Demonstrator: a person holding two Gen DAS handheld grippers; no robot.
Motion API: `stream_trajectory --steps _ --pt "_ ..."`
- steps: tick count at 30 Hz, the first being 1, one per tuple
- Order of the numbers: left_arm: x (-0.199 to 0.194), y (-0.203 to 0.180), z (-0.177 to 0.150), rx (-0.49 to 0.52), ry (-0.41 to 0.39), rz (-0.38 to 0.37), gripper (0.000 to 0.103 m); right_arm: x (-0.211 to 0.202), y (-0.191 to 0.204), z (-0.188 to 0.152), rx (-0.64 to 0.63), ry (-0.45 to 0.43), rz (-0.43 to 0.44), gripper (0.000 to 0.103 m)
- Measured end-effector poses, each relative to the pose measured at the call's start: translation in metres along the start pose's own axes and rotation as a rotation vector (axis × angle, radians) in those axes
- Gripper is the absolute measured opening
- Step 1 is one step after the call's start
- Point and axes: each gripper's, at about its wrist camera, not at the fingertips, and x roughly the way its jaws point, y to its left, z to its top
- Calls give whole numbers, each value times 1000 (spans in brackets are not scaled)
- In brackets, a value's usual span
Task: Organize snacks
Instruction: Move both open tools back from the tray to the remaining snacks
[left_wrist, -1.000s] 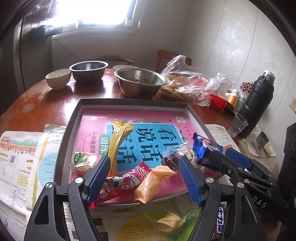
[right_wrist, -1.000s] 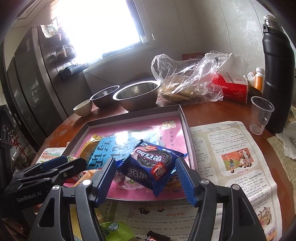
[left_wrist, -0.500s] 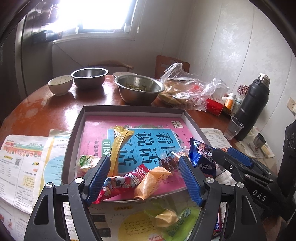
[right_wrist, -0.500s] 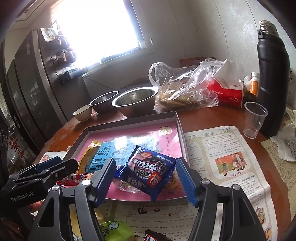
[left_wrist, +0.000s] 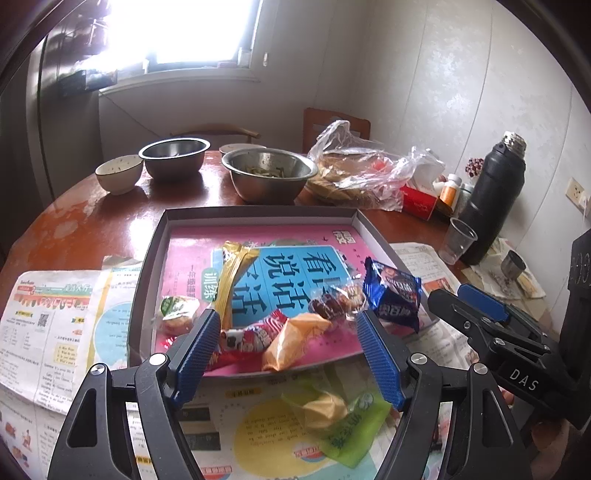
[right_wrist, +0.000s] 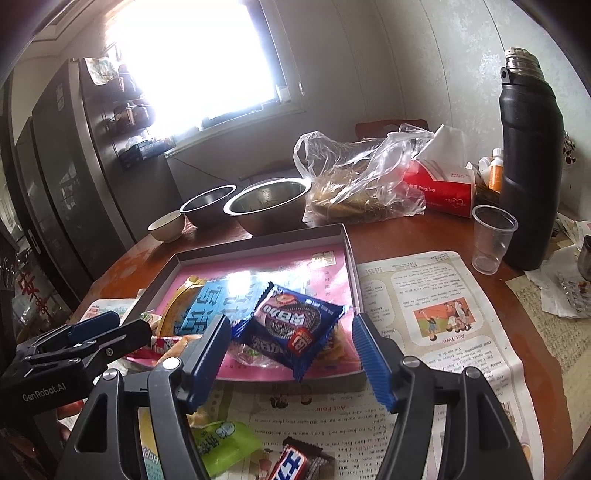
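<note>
Two hand-held grippers hover over a snack-strewn desk: the left hand-held gripper (left_wrist: 288, 343) and the right hand-held gripper (right_wrist: 291, 345) both stand with jaws apart, holding nothing. A blue cookie packet (right_wrist: 291, 328) lies inside the grey tray (right_wrist: 258, 247) near its 5 o'clock corner, beside red, orange and gold wrappers. Outside, at the tray's 6 o'clock, a green packet (left_wrist: 340, 421) and a chocolate bar (right_wrist: 291, 461) wait on newspaper (right_wrist: 443, 314). The sensible move, by my reading, is dropping low over one stray (the green one looks soft), straddling it squarely and closing gently before lifting it over the rim.
</note>
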Motion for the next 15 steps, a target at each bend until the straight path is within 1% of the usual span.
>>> stream_trajectory --steps 2,5,15 --pt "-2 -1 -3 3 6 2 78 -3 2 -4 -5 2 1 68" --pt "-5 -1 -7 7 12 6 78 -6 4 -7 -10 5 3 71" --pt "-12 -1 -21 16 34 11 78 -17 9 -21 -30 23 14 72"
